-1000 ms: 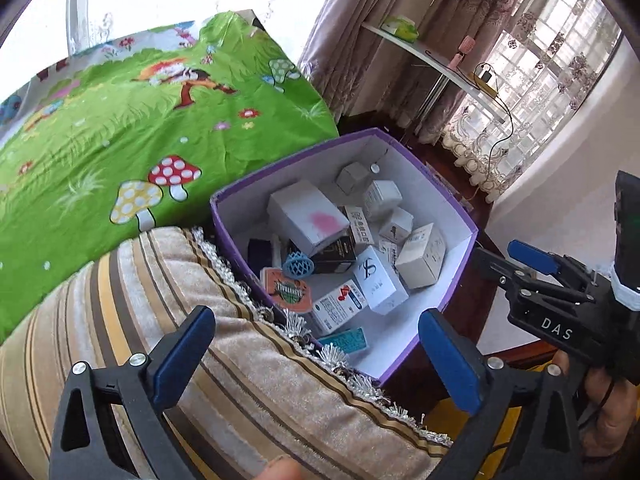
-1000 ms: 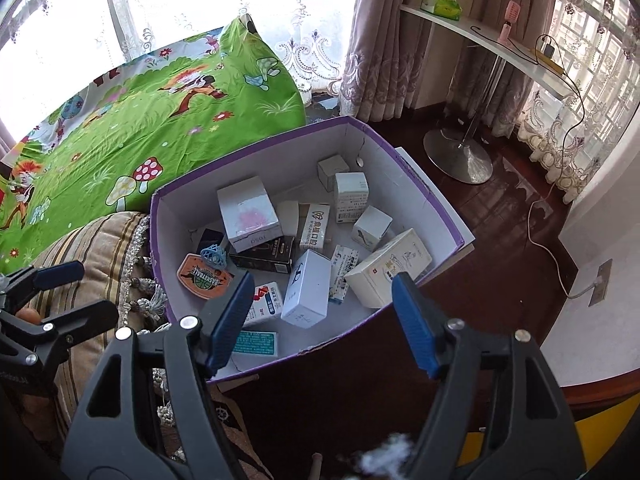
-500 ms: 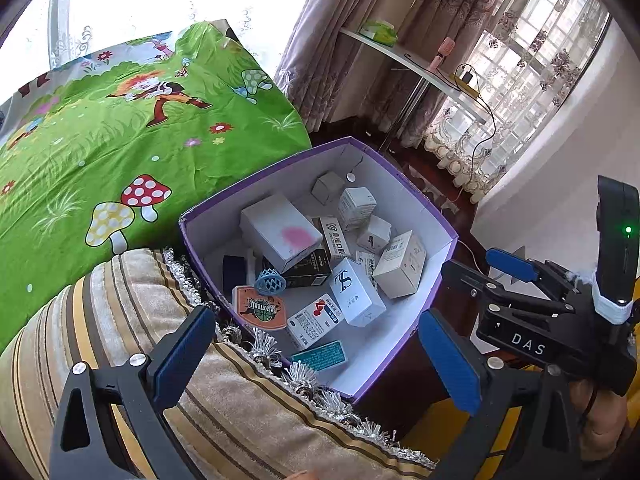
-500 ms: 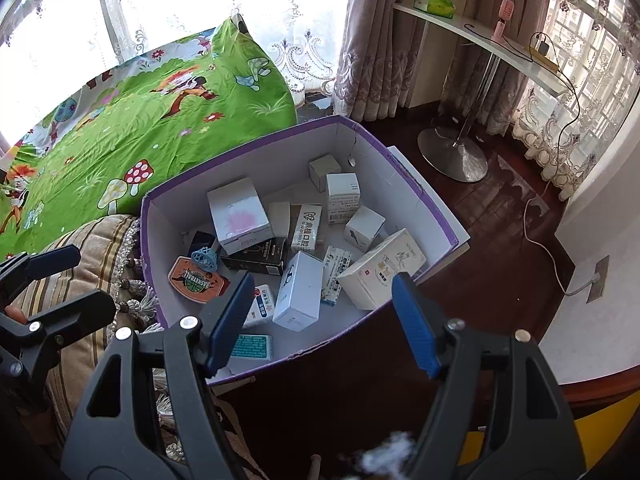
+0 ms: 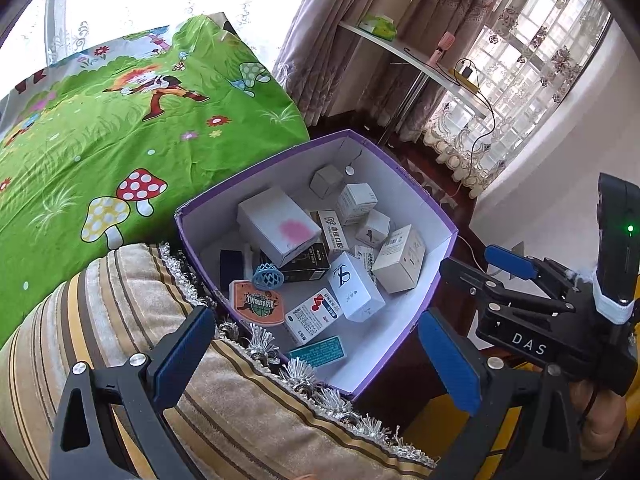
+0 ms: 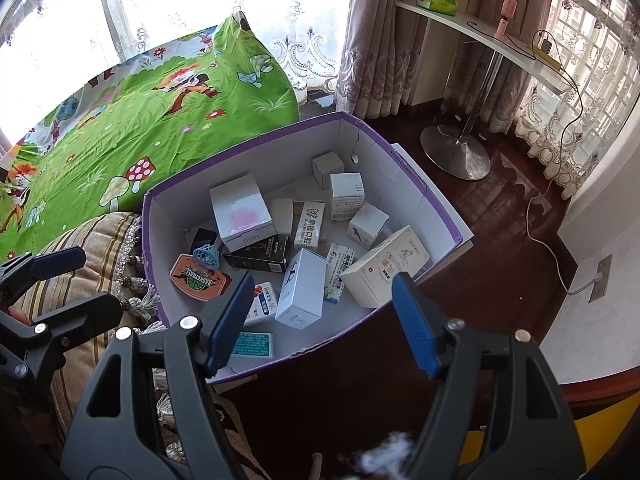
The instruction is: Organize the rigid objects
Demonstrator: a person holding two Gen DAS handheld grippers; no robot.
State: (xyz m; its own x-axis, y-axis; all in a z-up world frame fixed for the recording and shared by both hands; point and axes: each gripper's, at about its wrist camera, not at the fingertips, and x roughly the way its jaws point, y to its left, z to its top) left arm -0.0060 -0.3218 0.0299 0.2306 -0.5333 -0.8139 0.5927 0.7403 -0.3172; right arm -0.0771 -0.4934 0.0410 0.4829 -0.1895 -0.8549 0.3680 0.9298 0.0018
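A purple cardboard box with white inner walls (image 5: 248, 184) (image 6: 256, 156) stands on the floor beside the bed. It holds several small packages. Among them are a white box with a pink smudge (image 5: 280, 226) (image 6: 242, 210), an orange basketball tin (image 5: 256, 306) (image 6: 198, 276), a blue mesh basket (image 5: 268, 276), a black box (image 6: 260, 254) and a cream box (image 6: 384, 268). My left gripper (image 5: 316, 360) hovers open over the cushion at the box's near-left edge. My right gripper (image 6: 322, 322) hangs open above the box's near rim. Nothing is between either pair of pads.
A striped, tasselled cushion (image 5: 120, 320) presses against the box's left side. Behind it lies a green cartoon bedsheet (image 5: 100, 128). A white shelf on a metal pedestal base (image 6: 456, 152) stands at the back right by the curtains. A cable (image 6: 548, 240) trails over the dark wood floor.
The left wrist view has drifted a little, so the box sits slightly farther left and looks smaller. The right gripper and the box contents look unchanged.
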